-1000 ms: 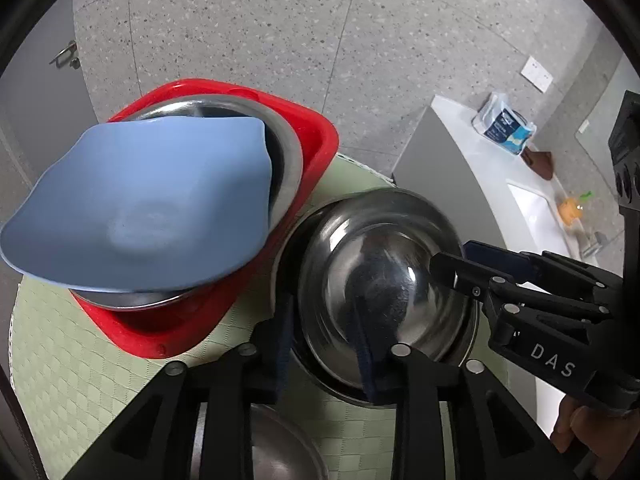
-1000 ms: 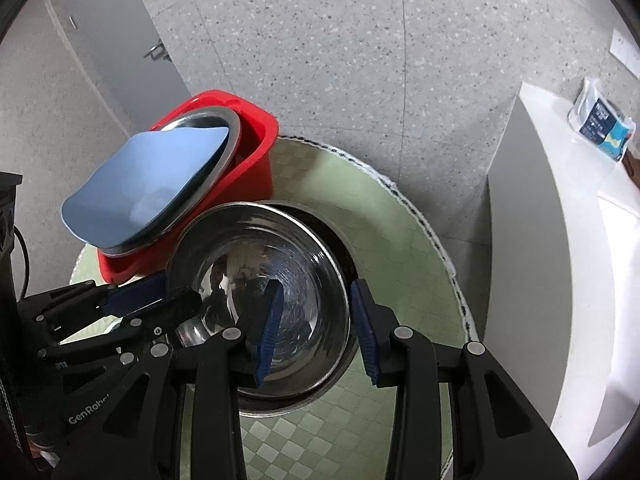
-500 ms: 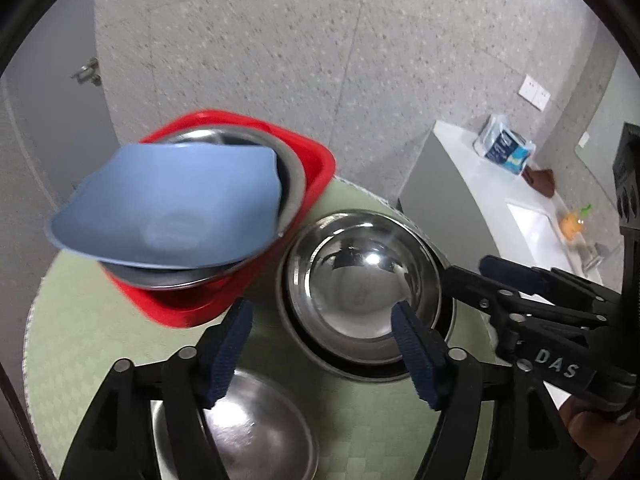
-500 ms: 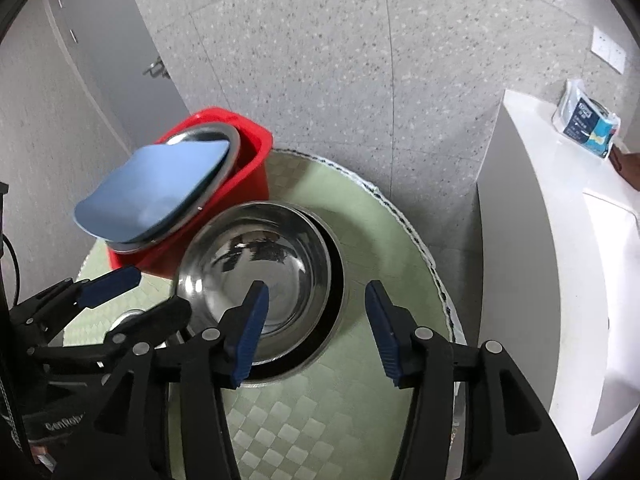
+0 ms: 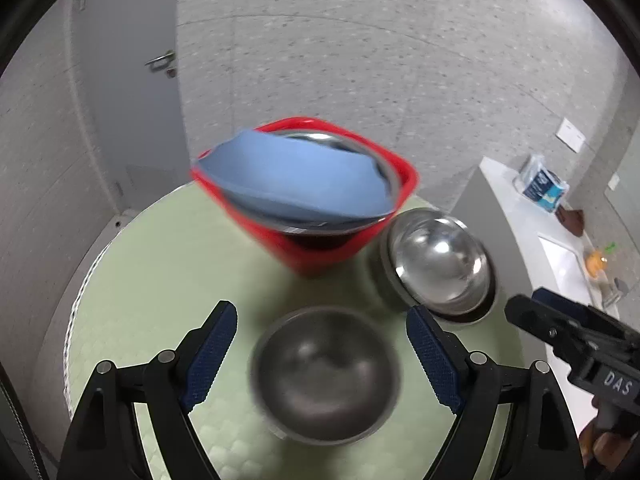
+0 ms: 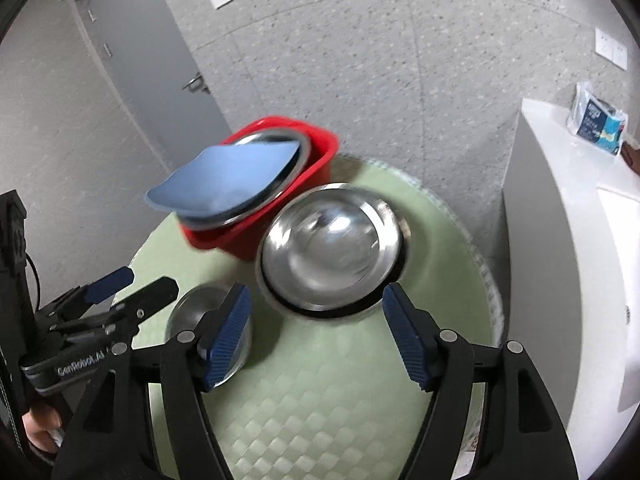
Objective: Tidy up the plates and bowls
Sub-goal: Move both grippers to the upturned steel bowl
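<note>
A red tub (image 5: 332, 252) (image 6: 256, 236) stands at the back of the round green table (image 5: 168, 264) (image 6: 432, 248). It holds a steel plate with a blue plate (image 5: 296, 184) (image 6: 224, 180) tilted on top. A large steel bowl (image 5: 440, 264) (image 6: 332, 240) sits nested in a dark-rimmed bowl to its right. A small steel bowl (image 5: 326, 372) (image 6: 192, 316) sits at the front. My left gripper (image 5: 320, 356) is open and empty above the small bowl. My right gripper (image 6: 316, 336) is open and empty in front of the large bowl.
A white counter (image 5: 532, 232) (image 6: 568, 208) with a sink stands right of the table, with a blue-and-white packet (image 5: 542, 184) (image 6: 596, 120) on it. A grey door (image 5: 124, 92) (image 6: 140, 52) and a speckled wall are behind. The table edge curves at left and right.
Both grippers have opened wide, let go of the large steel bowl and pulled back and up. The left one now hangs over the small bowl.
</note>
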Demonstrator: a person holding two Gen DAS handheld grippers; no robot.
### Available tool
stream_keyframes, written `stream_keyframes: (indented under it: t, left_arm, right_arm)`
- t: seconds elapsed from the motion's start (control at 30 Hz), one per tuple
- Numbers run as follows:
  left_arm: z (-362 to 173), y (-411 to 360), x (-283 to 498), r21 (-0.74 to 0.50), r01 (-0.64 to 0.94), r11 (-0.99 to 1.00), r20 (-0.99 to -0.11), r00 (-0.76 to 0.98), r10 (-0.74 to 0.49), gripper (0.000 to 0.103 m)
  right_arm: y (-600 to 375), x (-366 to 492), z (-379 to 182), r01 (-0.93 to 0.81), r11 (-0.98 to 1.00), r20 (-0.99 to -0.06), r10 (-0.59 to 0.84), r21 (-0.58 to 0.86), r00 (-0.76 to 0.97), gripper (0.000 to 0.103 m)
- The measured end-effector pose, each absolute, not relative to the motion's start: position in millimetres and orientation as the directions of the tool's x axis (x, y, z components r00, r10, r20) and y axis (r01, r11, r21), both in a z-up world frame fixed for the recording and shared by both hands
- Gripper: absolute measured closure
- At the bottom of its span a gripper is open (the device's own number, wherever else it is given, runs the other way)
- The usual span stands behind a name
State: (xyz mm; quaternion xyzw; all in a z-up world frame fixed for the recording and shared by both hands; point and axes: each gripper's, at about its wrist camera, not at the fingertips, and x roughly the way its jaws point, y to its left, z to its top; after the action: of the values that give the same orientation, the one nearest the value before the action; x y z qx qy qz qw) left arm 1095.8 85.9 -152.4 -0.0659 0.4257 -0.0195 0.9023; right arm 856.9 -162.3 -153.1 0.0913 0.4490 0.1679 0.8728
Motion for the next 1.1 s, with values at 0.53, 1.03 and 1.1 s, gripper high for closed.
stream_keyframes:
  t: [0.53, 1.03, 1.1]
  left_arm:
    - [-176.5, 141.9, 1077.8, -0.126, -0.102, 0.987, -0.825, 0.563, -0.047, 0.020]
    - [-212.7, 142.7, 1103.5, -0.130, -0.034, 0.991, -0.863, 0.496, -0.096, 0.023]
    - [-215.3, 141.1, 1106.3, -0.137, -0.019, 0.990, -0.865, 0.489, -0.110, 0.032]
  right_arm:
    - [-96.8, 838.2, -210.6, -0.232, 0.906, -0.807, 0.421, 0.354, 0.414, 0.033]
    - [-77.2, 843.5, -239.5, -0.189, 0.914, -0.838, 0.405, 0.360, 0.365, 0.038]
    - [-76.0, 844.3, -242.1, -0.188, 0.910, -0.838, 0.414, 0.370, 0.355, 0.042]
